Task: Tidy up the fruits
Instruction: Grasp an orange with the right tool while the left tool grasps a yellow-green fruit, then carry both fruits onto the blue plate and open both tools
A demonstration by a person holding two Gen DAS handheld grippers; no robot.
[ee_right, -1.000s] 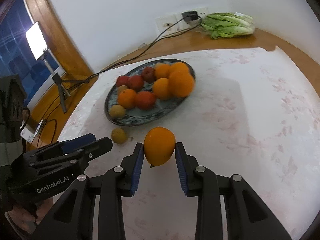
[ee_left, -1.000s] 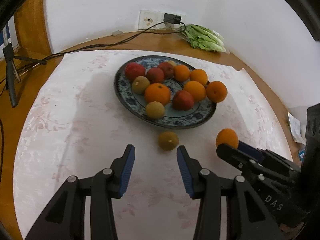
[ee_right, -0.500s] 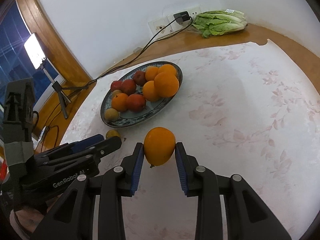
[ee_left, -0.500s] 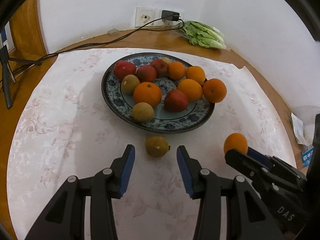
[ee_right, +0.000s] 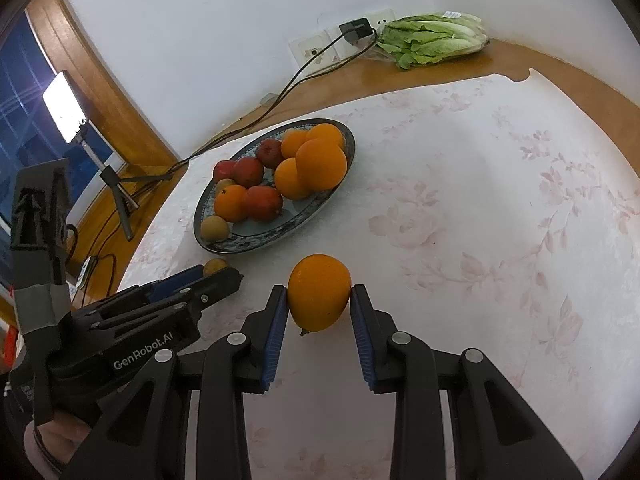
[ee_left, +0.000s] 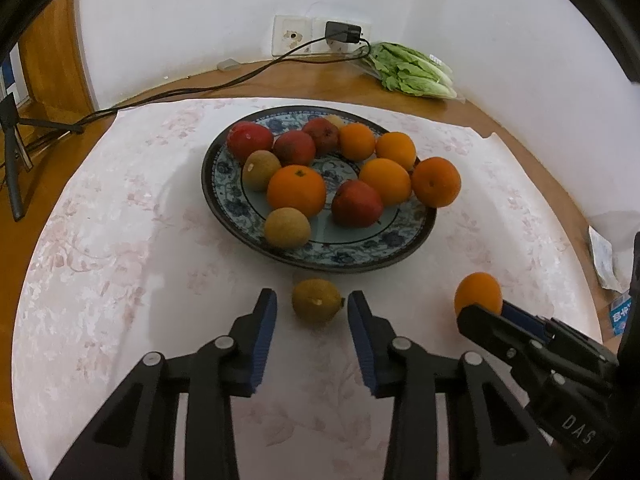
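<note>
Left gripper (ee_left: pixel 312 312) now straddles lemon (ee_left: pixel 317 301) beside plate (ee_left: pixel 360 258)

Both wrist views close, angled down along gripper fingers — sharing the fruit plate (ee_left: pixel 420 236), wall socket (ee_right: pixel 316 50) behind.

White lettering "GenRobot.AI" runs along the black plastic left tool (ee_right: pixel 218 276); white letters "DAS" stand on the black plastic right tool (ee_left: pixel 480 312).
</note>
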